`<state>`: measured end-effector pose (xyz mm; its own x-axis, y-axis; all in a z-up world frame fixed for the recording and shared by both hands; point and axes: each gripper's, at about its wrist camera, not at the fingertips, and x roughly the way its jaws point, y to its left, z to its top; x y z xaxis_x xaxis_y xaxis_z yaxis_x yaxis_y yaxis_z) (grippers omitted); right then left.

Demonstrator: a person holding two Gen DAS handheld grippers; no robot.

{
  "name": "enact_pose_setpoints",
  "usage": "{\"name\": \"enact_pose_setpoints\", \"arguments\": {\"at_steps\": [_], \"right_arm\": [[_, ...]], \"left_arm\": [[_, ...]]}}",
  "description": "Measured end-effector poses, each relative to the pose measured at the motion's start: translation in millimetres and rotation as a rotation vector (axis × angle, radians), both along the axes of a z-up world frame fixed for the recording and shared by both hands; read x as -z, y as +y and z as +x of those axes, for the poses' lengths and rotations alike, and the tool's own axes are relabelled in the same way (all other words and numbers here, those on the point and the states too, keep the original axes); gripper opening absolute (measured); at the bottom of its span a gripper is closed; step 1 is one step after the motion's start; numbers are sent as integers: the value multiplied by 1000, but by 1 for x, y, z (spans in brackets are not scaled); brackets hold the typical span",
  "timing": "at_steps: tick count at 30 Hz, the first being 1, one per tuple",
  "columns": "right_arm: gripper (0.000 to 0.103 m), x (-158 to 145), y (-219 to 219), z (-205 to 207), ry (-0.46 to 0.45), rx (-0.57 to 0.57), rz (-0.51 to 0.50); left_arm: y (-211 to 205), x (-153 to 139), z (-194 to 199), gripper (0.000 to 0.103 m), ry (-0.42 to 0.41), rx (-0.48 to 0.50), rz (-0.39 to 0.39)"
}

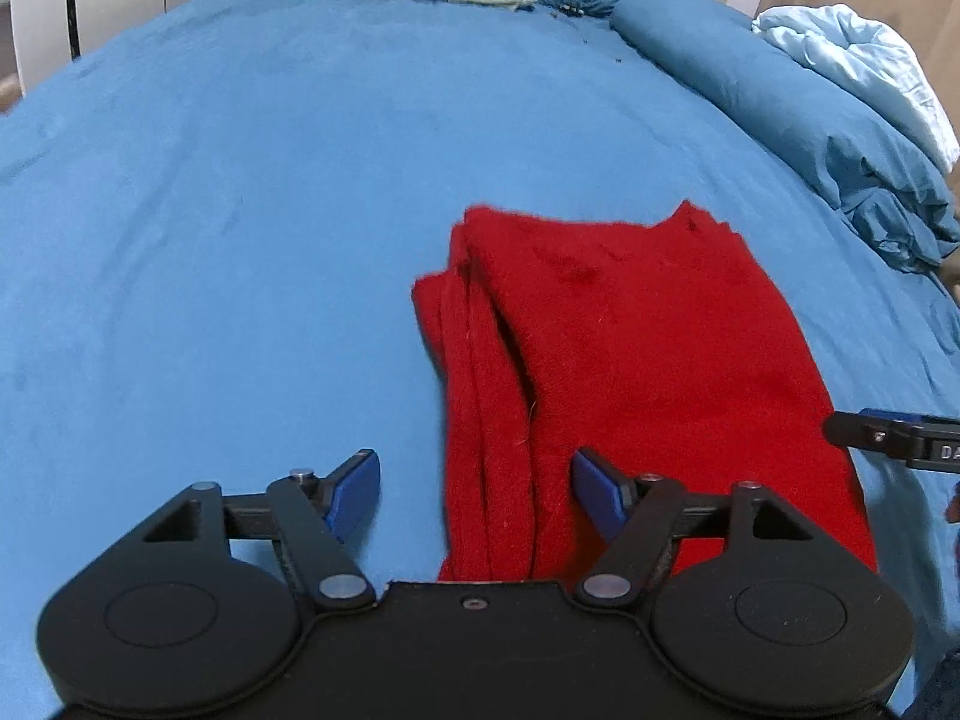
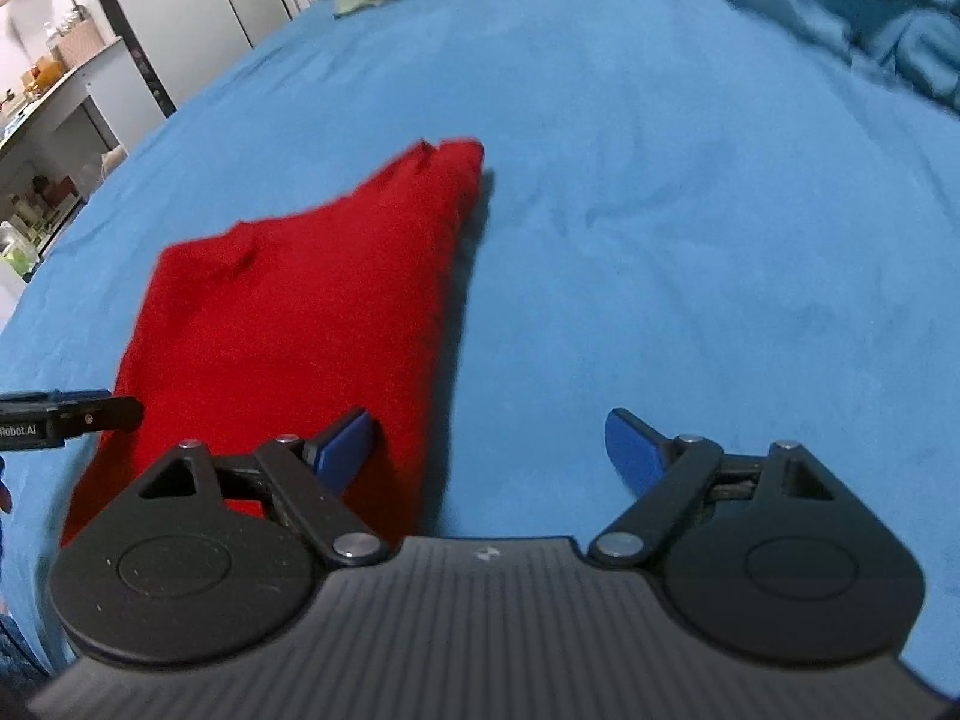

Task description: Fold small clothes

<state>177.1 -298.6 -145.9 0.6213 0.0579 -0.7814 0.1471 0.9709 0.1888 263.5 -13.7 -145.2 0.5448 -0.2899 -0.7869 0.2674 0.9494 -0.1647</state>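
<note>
L tool (image 2: 66, 417): "Robot.AI", start cut off | R tool (image 1: 900, 441): "DA…", prob. partial

The right claw (image 2: 489, 447) hangs wide open and empty over the blue bed (image 2: 660, 240), its left pad at the near right edge of a folded red garment (image 2: 300, 324), while the left claw (image 2: 129, 411) pokes in from the left edge.

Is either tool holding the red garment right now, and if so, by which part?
Nothing is held. The left tool and the right tool are both open, and the folded red garment lies flat on the blue bedsheet.
</note>
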Motion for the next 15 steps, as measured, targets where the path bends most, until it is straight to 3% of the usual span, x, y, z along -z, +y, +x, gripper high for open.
{"name": "enact_pose_setpoints", "arguments": {"at_steps": [5,7,9,12,15], "right_arm": [[101,-67,10,-33,-82,12,-10],[103,-100,19,-53,-115,25,-30],[103,-129,30,-74,-142,33,-65],[103,-166,52,-112,-185,48,-155],[103,-188,68,-145,-169,65,-205]], "left_arm": [[-4,-55,-28,77,-88,-5,31],[-8,-83,-51,95,-157,-12,67],[-12,-109,-77,103,-231,-24,104],[-15,-139,-118,103,-280,-41,126],[-13,-154,-153,103,-287,-77,141]]}}
